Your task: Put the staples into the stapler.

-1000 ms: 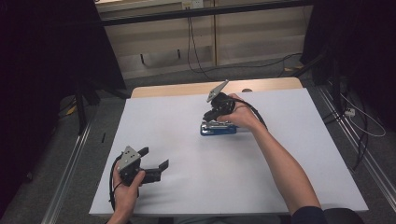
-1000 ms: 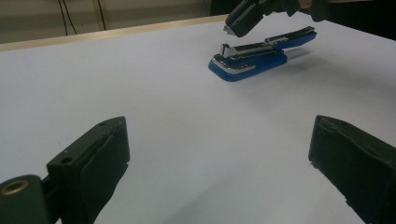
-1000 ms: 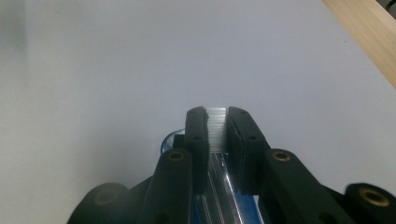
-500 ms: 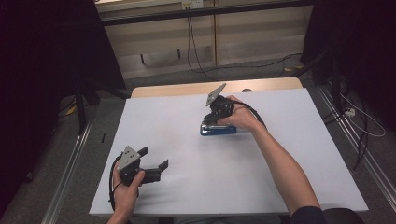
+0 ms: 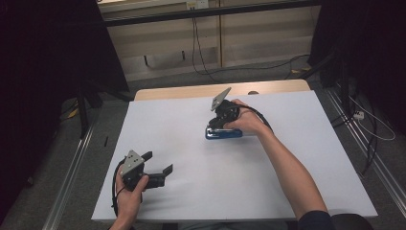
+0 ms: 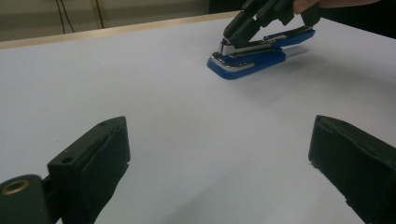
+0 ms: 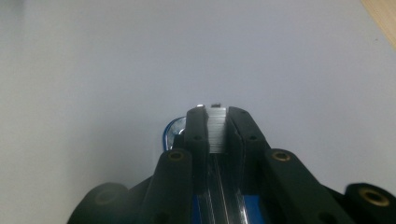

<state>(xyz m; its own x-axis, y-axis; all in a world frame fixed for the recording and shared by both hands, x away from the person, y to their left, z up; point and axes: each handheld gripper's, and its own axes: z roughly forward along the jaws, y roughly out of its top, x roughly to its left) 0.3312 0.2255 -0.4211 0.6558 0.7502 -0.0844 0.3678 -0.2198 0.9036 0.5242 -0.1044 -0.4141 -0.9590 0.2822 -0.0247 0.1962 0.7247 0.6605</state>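
A blue stapler (image 5: 224,134) lies opened on the white table (image 5: 287,158), right of the middle. My right gripper (image 5: 215,123) tilts down over its left end. In the right gripper view the jaws of the right gripper (image 7: 217,112) are shut on a silvery strip of staples (image 7: 217,133) above the stapler's metal channel and blue base (image 7: 169,133). The left gripper view shows the stapler (image 6: 252,58) farther off with the right gripper's jaws at its front end. My left gripper (image 5: 158,162) rests near the table's front left, open with nothing between its fingers (image 6: 100,158).
A wooden strip (image 5: 191,91) runs along the table's far edge. Cables (image 5: 201,57) trail on the floor beyond it. Metal rails (image 5: 72,167) border the table on both sides. The person's right forearm (image 5: 287,167) crosses the table's right half.
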